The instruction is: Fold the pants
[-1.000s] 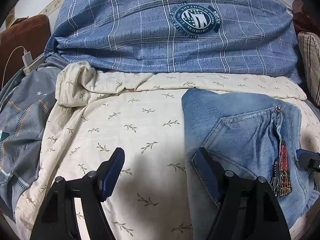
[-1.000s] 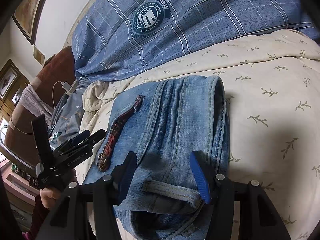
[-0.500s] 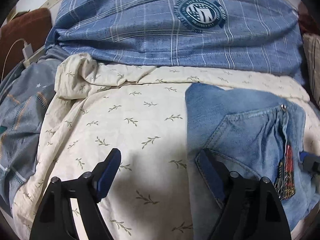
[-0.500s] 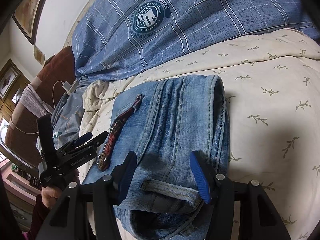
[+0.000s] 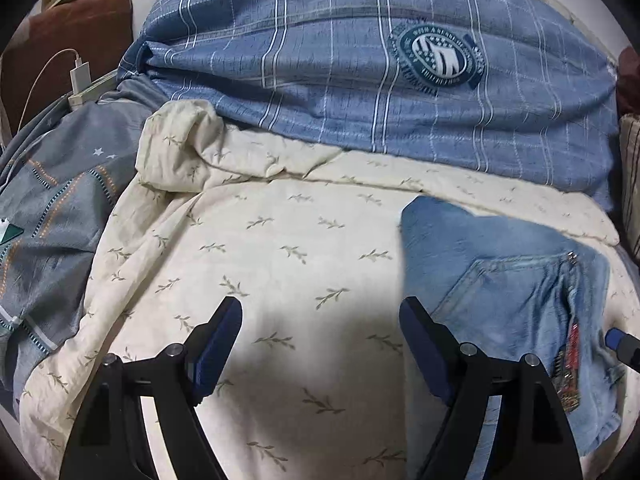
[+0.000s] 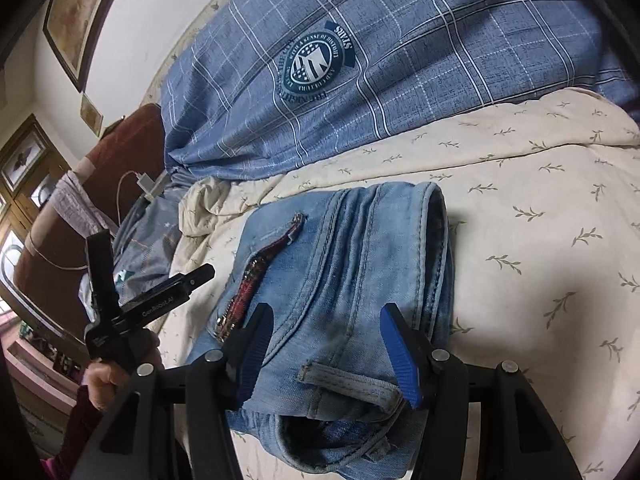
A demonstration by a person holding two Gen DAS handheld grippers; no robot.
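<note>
The folded jeans (image 6: pixel 344 280) lie on the cream bedspread (image 6: pixel 540 240), below the blue checked pillow (image 6: pixel 360 60), with their long axis running from the waistband away toward that pillow. The right gripper (image 6: pixel 326 354) is the nearer one: its jaws stand apart over the waistband end, and I cannot tell if they touch the cloth. The left gripper (image 5: pixel 320 350) stands apart and empty, just left of the jeans.
</note>
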